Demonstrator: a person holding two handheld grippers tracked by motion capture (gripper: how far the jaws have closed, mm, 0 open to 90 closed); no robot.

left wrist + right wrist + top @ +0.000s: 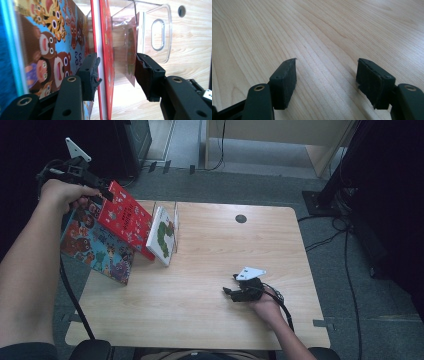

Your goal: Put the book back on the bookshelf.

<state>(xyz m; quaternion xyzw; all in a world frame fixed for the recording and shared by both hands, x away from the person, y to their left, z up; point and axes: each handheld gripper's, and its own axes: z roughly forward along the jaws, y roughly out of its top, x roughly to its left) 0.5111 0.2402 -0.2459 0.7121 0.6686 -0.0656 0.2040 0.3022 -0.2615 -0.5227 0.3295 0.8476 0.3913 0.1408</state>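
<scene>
The left gripper [116, 75] straddles the red book [105, 60], jaws seemingly not yet clamped. Squeeze squarely before lifting. The right gripper [327, 82] rests released on the table [324, 32].

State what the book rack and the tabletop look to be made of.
Book rack: clear hard plastic, probably acrylic; glossy, the table shows through it, and it has a moulded oval cut-out. Tabletop: light wood-grain surface, matt; possibly laminate rather than solid wood.

Your right gripper [325, 83] jaws spread wide apart, low over the bare wooden table [332, 30], nothing between them
</scene>
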